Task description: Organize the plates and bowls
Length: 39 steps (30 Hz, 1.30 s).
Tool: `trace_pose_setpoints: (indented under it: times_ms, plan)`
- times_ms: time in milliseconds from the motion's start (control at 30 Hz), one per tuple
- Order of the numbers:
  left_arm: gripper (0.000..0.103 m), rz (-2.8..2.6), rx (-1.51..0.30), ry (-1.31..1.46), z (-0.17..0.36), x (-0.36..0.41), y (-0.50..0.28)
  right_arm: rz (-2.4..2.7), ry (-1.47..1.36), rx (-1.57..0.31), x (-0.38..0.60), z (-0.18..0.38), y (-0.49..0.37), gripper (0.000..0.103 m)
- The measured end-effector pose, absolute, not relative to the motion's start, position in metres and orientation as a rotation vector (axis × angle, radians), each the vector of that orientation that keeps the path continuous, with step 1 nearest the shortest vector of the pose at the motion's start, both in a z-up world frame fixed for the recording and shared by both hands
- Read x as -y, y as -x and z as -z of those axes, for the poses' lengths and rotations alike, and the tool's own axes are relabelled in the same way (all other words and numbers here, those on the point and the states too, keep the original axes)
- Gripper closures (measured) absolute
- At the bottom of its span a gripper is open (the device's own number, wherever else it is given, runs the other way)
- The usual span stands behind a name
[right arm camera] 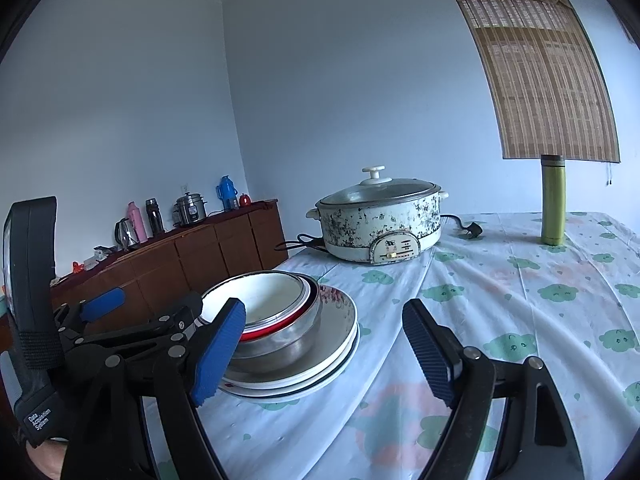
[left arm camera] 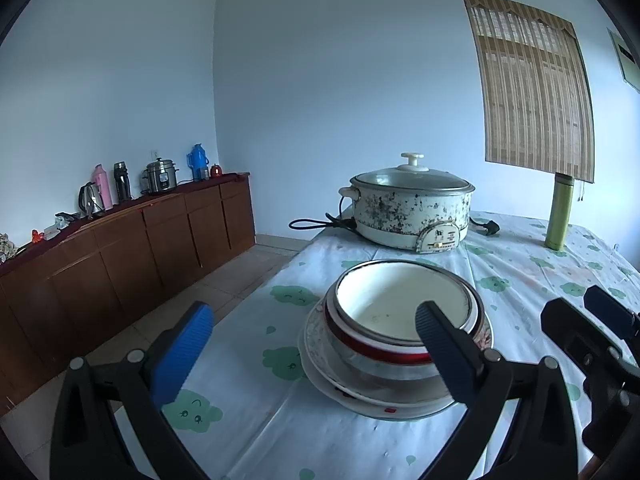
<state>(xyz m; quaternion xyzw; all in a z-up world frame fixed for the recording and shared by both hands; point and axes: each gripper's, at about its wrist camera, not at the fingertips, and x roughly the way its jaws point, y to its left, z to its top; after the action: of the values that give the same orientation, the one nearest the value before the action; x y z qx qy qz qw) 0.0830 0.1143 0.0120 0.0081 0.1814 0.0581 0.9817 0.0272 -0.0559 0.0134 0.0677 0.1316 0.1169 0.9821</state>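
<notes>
On the cloud-print tablecloth stands a stack: white plates point(left arm camera: 320, 364) at the bottom, a steel bowl point(left arm camera: 380, 374) on them, then a red-rimmed bowl point(left arm camera: 376, 350), and a white bowl point(left arm camera: 400, 304) on top. My left gripper point(left arm camera: 314, 312) is open just in front of the stack, its right pad near the bowl rims and nothing clamped. In the right wrist view the plates point(right arm camera: 336, 320) and white bowl point(right arm camera: 272, 296) lie left of centre. My right gripper point(right arm camera: 324, 308) is open beside the stack, with only cloth between its pads. The left gripper point(right arm camera: 148, 308) shows at the left.
A speckled electric pot point(left arm camera: 408, 212) with a glass lid and its cord stands at the far end of the table. A green flask point(left arm camera: 560, 216) stands at the back right. The table's left edge point(left arm camera: 256, 292) drops to a tiled floor; a wooden sideboard point(left arm camera: 140, 248) carries kettles and flasks.
</notes>
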Motion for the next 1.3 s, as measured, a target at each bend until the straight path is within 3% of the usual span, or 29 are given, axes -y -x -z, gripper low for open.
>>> trace_pose_setpoints:
  times_ms: [1300]
  plan:
    - [0.0, -0.117, -0.355, -0.009, -0.0126, -0.1158, -0.0788, -0.234, -0.127, -0.256, 0.0547, -0.0135, -0.0252, 0.02]
